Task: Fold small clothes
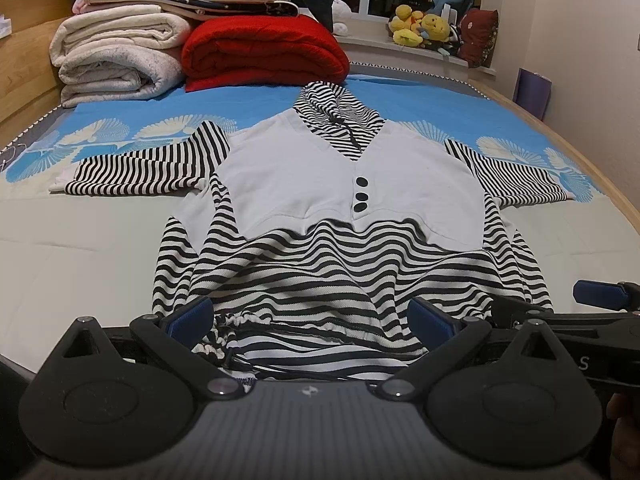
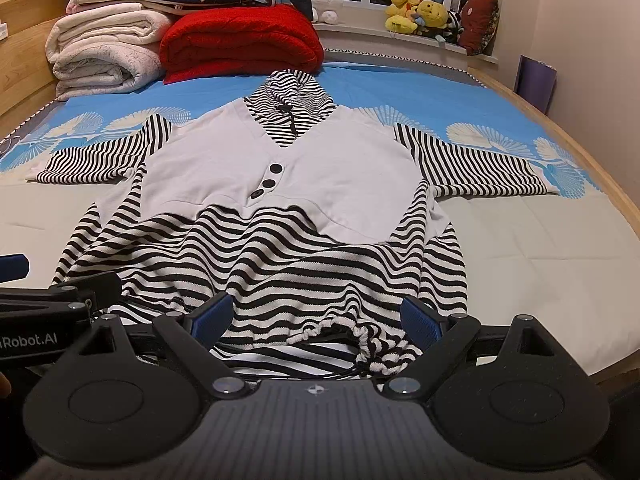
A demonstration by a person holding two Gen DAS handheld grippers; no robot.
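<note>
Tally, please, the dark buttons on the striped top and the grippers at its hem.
Dark buttons on the striped top: 3
Grippers: 2, left gripper and right gripper, both open at the hem
Total: 5

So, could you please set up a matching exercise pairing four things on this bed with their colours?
Things:
1. folded quilt
2. hooded top
3. plush toys on the windowsill
4. left gripper pads

Colours:
A. yellow
B. black-and-white stripes with a plain pale panel
C. blue
D. red

Pairs: 1-D, 2-B, 3-A, 4-C
</note>
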